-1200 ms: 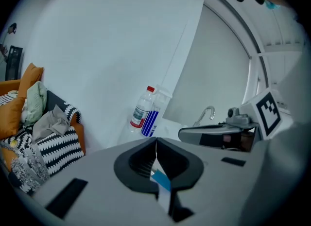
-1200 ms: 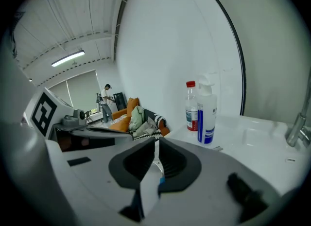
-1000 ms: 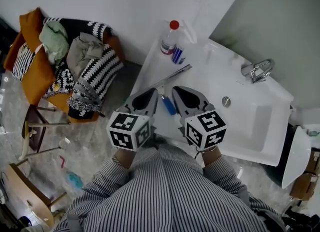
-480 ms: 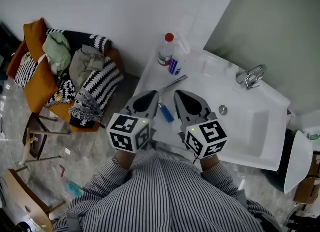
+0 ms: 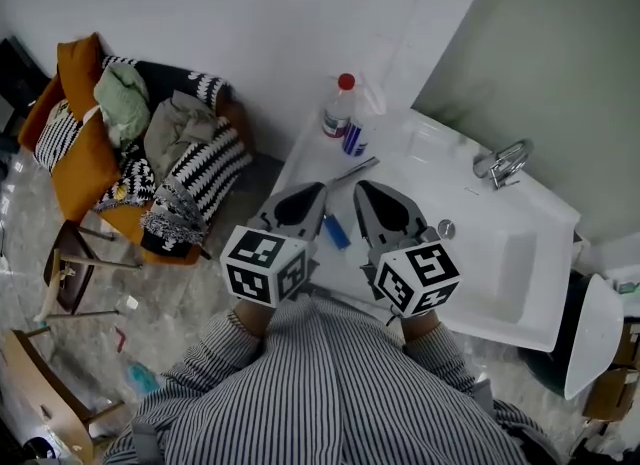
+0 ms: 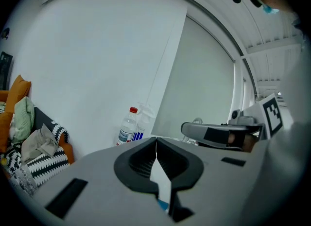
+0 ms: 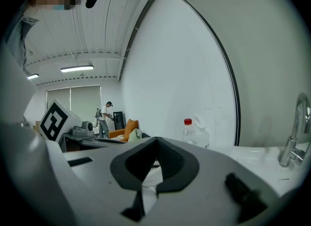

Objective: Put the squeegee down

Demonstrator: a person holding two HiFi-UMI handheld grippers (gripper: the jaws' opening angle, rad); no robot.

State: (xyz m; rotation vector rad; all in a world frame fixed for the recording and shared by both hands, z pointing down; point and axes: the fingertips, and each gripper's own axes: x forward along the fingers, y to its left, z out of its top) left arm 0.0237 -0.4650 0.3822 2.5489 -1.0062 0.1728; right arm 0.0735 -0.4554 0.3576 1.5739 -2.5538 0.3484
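Observation:
The squeegee [image 5: 337, 231] lies on the white counter [image 5: 305, 143] left of the basin, its blue handle showing between my two grippers and its thin metal blade [image 5: 352, 169] lying just beyond their tips. My left gripper [image 5: 318, 189] hangs above it, shut and holding nothing; in the left gripper view its jaws [image 6: 156, 140] meet, and a bit of the blue handle [image 6: 163, 204] shows below them. My right gripper [image 5: 360, 186] is beside it, also shut and empty, its jaws [image 7: 156, 140] touching at the tips.
A red-capped bottle [image 5: 338, 105] and a clear spray bottle [image 5: 360, 121] stand at the counter's far left corner. The basin [image 5: 500, 263] and chrome faucet [image 5: 503, 163] lie to the right. A chair piled with clothes [image 5: 150, 143] sits on the floor at left.
Both grippers have risen a little above the counter, staying side by side. The squeegee stays lying where it was.

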